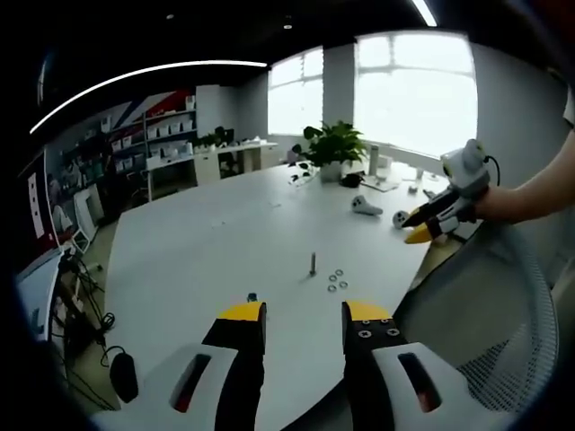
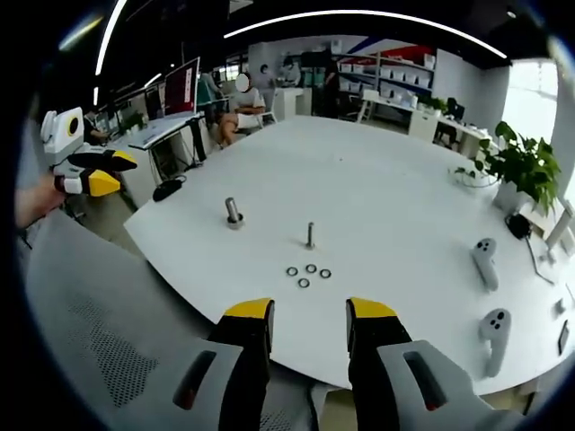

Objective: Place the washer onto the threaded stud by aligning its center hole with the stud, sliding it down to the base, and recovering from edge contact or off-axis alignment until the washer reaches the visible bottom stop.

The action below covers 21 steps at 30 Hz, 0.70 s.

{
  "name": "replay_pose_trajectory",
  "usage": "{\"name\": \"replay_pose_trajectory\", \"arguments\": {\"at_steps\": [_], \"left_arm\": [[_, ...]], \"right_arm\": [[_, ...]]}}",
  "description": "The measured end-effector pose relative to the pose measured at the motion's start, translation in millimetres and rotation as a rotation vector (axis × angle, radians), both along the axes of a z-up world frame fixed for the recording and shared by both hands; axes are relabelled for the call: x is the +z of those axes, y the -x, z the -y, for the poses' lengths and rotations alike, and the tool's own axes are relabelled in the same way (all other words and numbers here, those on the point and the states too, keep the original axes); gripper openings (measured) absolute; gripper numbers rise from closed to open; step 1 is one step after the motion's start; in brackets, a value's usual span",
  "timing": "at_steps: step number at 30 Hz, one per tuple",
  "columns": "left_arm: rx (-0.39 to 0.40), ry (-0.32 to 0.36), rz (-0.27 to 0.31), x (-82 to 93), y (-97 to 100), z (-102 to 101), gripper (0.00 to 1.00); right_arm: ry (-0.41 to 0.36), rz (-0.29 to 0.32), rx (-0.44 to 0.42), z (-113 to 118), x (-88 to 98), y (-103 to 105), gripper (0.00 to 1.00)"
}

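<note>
Both claws, left (image 1: 304,316) and right (image 2: 309,312), are held parted and empty above the near edge of a white table (image 2: 386,189) in an office. Four washers (image 2: 306,274) are seen lying just beside the upright threaded stud (image 2: 310,235).

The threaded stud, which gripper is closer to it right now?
Neither clearly. The left gripper and right gripper both hover open off the white table edge, with the washers between each and the threaded stud.

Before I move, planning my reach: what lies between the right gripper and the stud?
In the right gripper view, four washers lie between the right gripper and stud.
</note>
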State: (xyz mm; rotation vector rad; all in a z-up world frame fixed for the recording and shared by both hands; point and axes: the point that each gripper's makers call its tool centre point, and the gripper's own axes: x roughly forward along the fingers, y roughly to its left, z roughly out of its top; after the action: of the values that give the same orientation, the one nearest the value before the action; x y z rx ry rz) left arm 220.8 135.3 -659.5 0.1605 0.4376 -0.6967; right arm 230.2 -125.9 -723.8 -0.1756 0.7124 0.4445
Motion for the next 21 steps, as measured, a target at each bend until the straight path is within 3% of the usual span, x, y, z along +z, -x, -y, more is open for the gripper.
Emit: {"name": "replay_pose_trajectory", "arguments": {"at_steps": [5, 11, 15, 18, 21], "left_arm": [[0.014, -0.03, -0.033, -9.8, -0.1, -5, 0.33], [0.013, -0.049, -0.028, -10.1, -1.0, -4, 0.33], [0.018, -0.056, -0.025, -10.8, -1.9, -5, 0.33], [0.029, -0.061, -0.032, -11.7, -3.1, -8, 0.33], [0.041, -0.053, -0.028, -10.4, -4.1, -10, 0.33]], "right_arm": [[-0.003, -0.003, 0.01, -2, -0.5, 2, 0.34], [-0.042, 0.012, -0.019, 0, 6.1, -3, 0.34], [-0.054, -0.012, -0.008, -2, 3.6, -3, 0.34], [-0.074, 0.024, 0.002, -6, 14.6, -9, 0.33], [-0.059, -0.008, 0.018, -9, 8.3, -6, 0.33]]}}
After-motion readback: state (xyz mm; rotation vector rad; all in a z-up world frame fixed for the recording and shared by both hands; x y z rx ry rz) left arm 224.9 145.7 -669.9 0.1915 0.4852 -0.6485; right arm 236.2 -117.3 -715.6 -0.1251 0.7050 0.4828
